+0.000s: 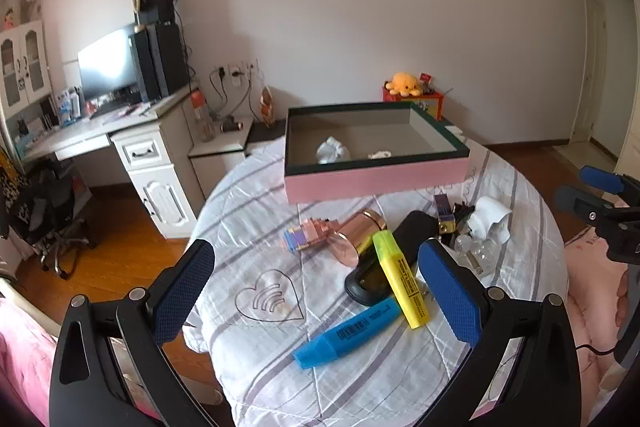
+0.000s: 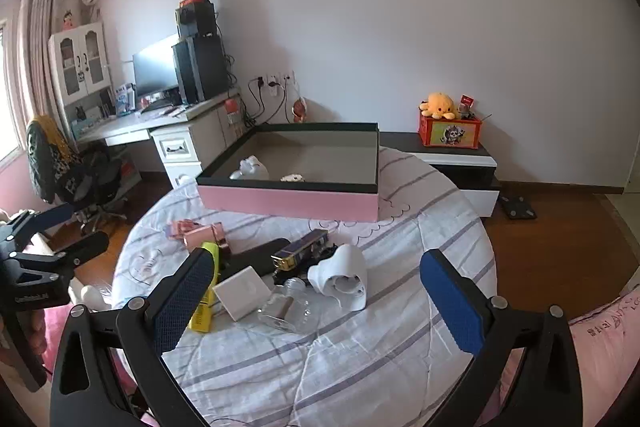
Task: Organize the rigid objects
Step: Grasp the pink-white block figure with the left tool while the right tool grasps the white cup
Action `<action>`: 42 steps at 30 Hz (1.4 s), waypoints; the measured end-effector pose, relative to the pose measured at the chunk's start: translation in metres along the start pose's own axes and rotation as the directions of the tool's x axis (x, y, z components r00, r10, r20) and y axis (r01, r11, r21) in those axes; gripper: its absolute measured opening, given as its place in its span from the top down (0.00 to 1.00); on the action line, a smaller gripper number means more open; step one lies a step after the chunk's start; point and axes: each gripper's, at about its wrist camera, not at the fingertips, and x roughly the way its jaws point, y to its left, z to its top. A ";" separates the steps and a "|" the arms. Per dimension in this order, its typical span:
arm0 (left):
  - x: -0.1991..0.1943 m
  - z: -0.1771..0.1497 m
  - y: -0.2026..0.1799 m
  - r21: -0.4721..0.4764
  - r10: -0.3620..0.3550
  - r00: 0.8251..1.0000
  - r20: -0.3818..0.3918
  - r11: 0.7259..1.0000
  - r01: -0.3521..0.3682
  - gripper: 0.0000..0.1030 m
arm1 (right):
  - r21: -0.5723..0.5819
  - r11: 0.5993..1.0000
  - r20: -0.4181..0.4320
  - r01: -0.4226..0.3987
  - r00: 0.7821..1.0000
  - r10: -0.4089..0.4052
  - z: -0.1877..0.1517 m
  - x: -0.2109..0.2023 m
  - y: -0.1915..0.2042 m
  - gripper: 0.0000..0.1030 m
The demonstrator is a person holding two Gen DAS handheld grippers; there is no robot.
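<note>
Both grippers hover over a round table draped in a white cloth with grey stripes (image 1: 360, 379), and the pink-sided, dark-rimmed shallow box (image 1: 376, 179) at its far edge serves as the landmark. The left gripper (image 1: 316, 291) has its blue-padded fingers (image 1: 182, 291) spread wide with nothing clasped; the right gripper (image 2: 316, 303) likewise stands fully released, its pads (image 2: 450, 301) touching nothing. Farthest from the box, on the near side, lies a blue highlighter marker (image 1: 348, 333), touching the tip end of a yellow highlighter marker (image 1: 400, 277) that rests across a black oblong case (image 1: 390, 259). Beside these, on the near right of the box, sit a white flat square block (image 2: 242, 291), a clear glass bottle (image 2: 286, 307) and a white plastic plug adapter (image 2: 344, 281). Closer to the box lie a shiny rose-gold cylinder (image 1: 358, 235) on its side, a pink and purple toy block piece (image 1: 306, 237) to its left, and a small purple and gold toy bus (image 2: 302, 249). A transparent heart-shaped piece (image 1: 270, 297) lies flat on the cloth, well in front of the box on its left. Inside the box, near its front wall, rest a white lumpy figure (image 1: 332, 149) and a small white flat piece (image 1: 380, 155). Beyond the box, a yellow plush octopus (image 2: 438, 105) sits on a red printed box (image 2: 450, 133) on a low cabinet, against the wall.
</note>
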 end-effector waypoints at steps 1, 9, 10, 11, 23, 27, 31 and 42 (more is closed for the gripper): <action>0.005 -0.002 0.001 0.000 0.001 1.000 -0.013 1.000 -0.001 0.00 | 0.001 1.000 -0.012 0.004 1.000 -0.004 -0.002 0.004 -0.001 0.00; 0.046 -0.013 0.021 -0.033 0.035 0.993 -0.110 0.999 -0.039 0.00 | 0.015 0.999 -0.119 0.039 0.992 -0.037 -0.021 0.049 -0.015 0.00; 0.051 -0.014 0.023 -0.037 0.037 0.992 -0.117 0.998 -0.042 0.00 | 0.023 0.999 -0.133 0.033 0.991 -0.029 -0.023 0.056 -0.017 0.00; 0.055 -0.015 0.025 -0.038 0.041 0.991 -0.124 0.998 -0.046 0.00 | 0.031 0.999 -0.146 0.028 0.989 -0.024 -0.024 0.062 -0.019 0.00; 0.103 -0.018 0.052 -0.081 0.053 0.981 -0.189 0.994 -0.069 0.00 | 0.049 0.999 -0.266 0.006 0.964 0.007 -0.031 0.120 -0.028 0.33; 0.123 -0.015 0.052 -0.102 0.025 0.978 -0.209 0.994 -0.047 0.00 | 0.049 0.998 -0.274 -0.025 0.961 0.038 -0.029 0.123 -0.032 0.38; 0.141 -0.011 0.045 -0.103 0.000 0.976 -0.218 0.994 -0.023 0.00 | 0.044 0.999 -0.277 -0.005 0.961 0.017 -0.027 0.122 -0.039 0.38; 0.176 -0.004 0.026 -0.004 -0.018 0.969 -0.245 1.000 0.017 0.05 | 0.065 0.998 -0.279 -0.023 0.959 0.041 -0.022 0.128 -0.048 0.38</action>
